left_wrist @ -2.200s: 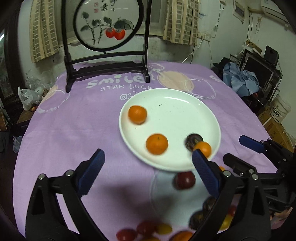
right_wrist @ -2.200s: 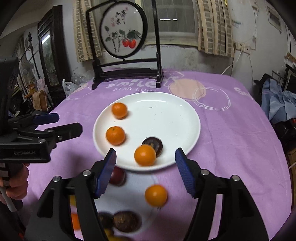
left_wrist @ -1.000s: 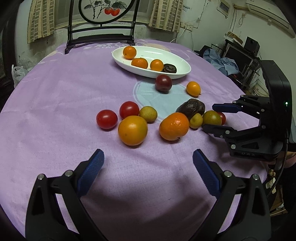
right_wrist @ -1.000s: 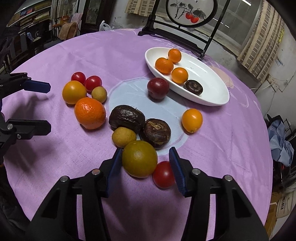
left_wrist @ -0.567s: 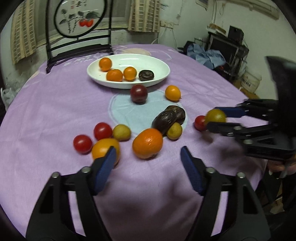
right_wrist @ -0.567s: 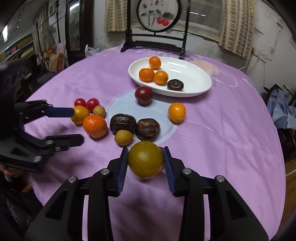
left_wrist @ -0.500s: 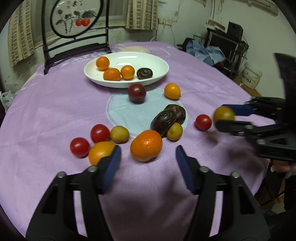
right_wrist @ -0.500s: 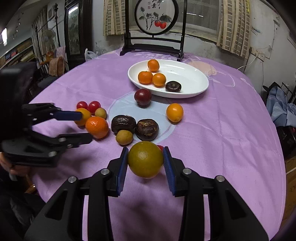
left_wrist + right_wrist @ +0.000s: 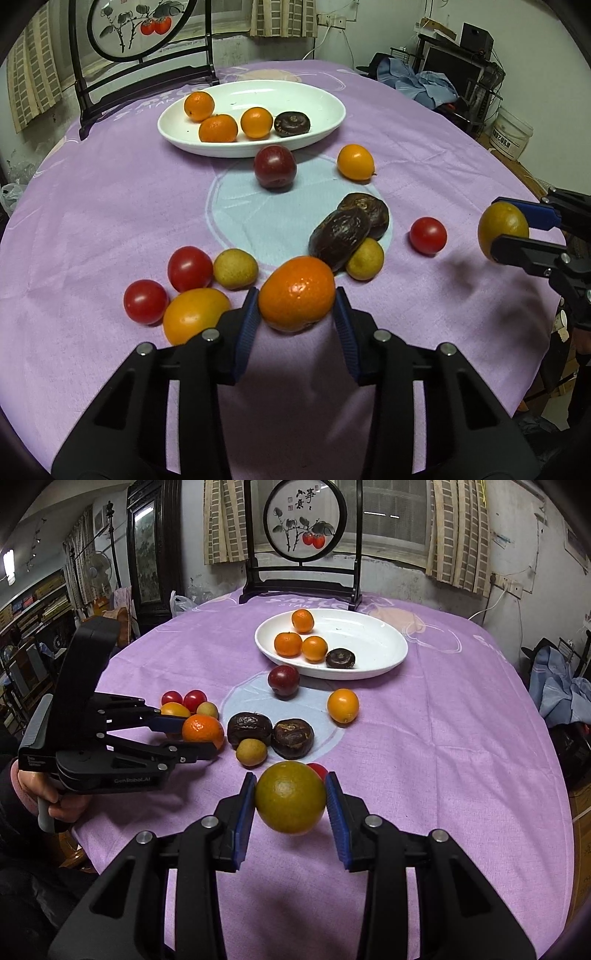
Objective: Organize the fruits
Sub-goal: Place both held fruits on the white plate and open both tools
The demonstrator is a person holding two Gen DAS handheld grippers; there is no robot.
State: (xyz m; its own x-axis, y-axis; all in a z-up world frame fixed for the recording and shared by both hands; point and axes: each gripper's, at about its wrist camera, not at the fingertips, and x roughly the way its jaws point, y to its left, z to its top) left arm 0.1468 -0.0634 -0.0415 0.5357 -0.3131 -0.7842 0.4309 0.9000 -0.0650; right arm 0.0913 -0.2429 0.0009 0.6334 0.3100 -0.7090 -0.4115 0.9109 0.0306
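Observation:
My left gripper (image 9: 295, 321) is shut on an orange mandarin (image 9: 296, 292) low over the purple cloth; it also shows in the right wrist view (image 9: 184, 734). My right gripper (image 9: 290, 805) is shut on a green-yellow citrus (image 9: 290, 797) and holds it above the table; it shows at the right in the left wrist view (image 9: 503, 230). A white oval plate (image 9: 317, 98) at the back holds three small oranges and a dark wrinkled fruit (image 9: 291, 124). Loose on the cloth lie red tomatoes, a yellow-orange fruit (image 9: 194, 317), two dark passion fruits (image 9: 341, 234), a plum (image 9: 275, 166) and an orange kumquat (image 9: 355, 161).
A dark wooden stand with a round painted screen (image 9: 304, 528) stands behind the plate. The round table's edge (image 9: 532, 192) drops off at the right, with a bucket (image 9: 511, 134) and clutter beyond. Shelves and furniture (image 9: 37, 602) stand at the left.
My left gripper has moved forward and closed on the orange mandarin. My right gripper has lifted the green-yellow citrus up and back from the table.

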